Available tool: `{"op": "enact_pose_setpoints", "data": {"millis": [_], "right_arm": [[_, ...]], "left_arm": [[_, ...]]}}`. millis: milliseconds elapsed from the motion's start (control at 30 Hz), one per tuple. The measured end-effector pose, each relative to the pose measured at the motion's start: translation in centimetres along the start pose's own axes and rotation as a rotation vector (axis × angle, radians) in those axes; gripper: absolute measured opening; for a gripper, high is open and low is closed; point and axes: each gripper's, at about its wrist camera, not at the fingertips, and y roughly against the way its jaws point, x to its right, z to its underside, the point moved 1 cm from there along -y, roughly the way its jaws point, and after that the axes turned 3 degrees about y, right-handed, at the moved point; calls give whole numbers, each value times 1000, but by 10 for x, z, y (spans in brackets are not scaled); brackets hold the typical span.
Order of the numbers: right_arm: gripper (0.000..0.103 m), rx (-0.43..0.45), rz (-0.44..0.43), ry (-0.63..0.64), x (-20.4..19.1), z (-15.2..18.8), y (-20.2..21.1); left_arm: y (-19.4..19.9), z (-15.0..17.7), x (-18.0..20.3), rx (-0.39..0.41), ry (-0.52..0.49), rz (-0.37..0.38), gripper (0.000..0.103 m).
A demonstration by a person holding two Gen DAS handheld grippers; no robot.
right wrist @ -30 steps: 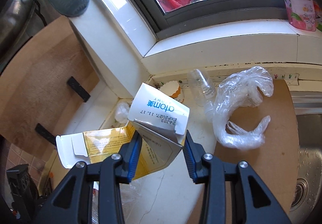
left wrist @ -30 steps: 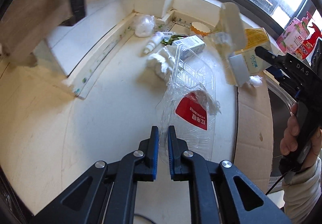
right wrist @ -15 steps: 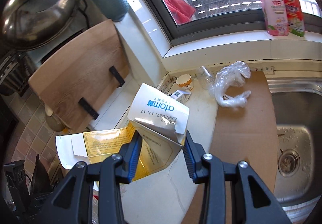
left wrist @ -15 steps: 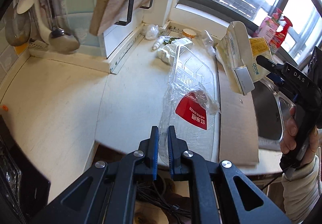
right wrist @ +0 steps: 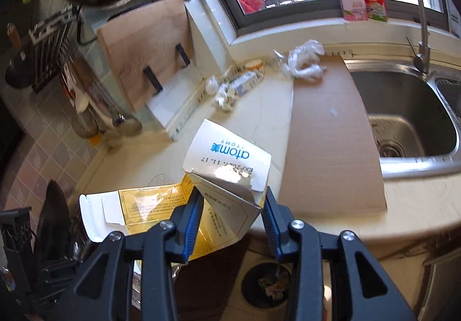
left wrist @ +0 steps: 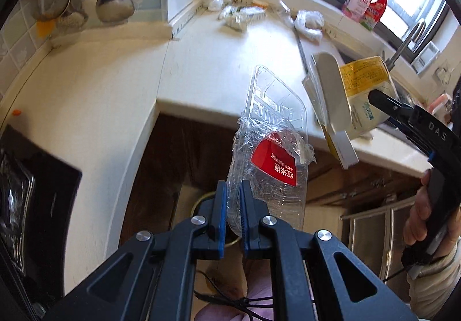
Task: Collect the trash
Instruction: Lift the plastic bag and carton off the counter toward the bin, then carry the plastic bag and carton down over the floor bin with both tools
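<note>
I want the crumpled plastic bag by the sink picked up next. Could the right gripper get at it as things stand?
Probably not yet. The right gripper is shut on the carton, so its jaws are full. The plastic bag lies uncovered on the cardboard's far end, nothing over it, but the carton must go first.

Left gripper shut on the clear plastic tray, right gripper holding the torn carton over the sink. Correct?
Not the sink. In the right wrist view the torn carton, in the right gripper, hangs past the counter edge with the trash bin below; the sink is off to the right. The left gripper does grip the clear plastic tray.
</note>
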Motion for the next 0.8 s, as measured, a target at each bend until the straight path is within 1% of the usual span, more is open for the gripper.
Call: {"op": "enact_pose_setpoints", "data": {"millis": [100, 200, 300, 433, 500, 600, 733, 767, 800], "right_arm": [[40, -52, 35, 8, -1, 27, 0], [40, -114, 81, 18, 3, 53, -7], [40, -175, 116, 26, 10, 75, -21], [40, -268, 185, 50, 27, 117, -61], [40, -308, 206, 50, 36, 140, -82], [40, -394, 247, 19, 56, 181, -125], [40, -460, 303, -4, 78, 222, -177], [40, -479, 320, -2, 83, 232, -192], [40, -499, 331, -4, 89, 243, -208]], "left_arm": [[-10, 20, -5, -42, 10, 1, 6], [-29, 37, -8, -85, 2, -26, 6], [-59, 53, -11, -140, -1, -64, 6], [-120, 77, -19, -216, 12, -109, 6], [-155, 90, -26, -251, 35, -110, 6], [-213, 108, -36, -304, 54, -118, 7], [-287, 127, -53, -353, 107, -113, 10], [-308, 132, -59, -369, 122, -109, 14], [-324, 136, -63, -383, 137, -112, 23]]}}
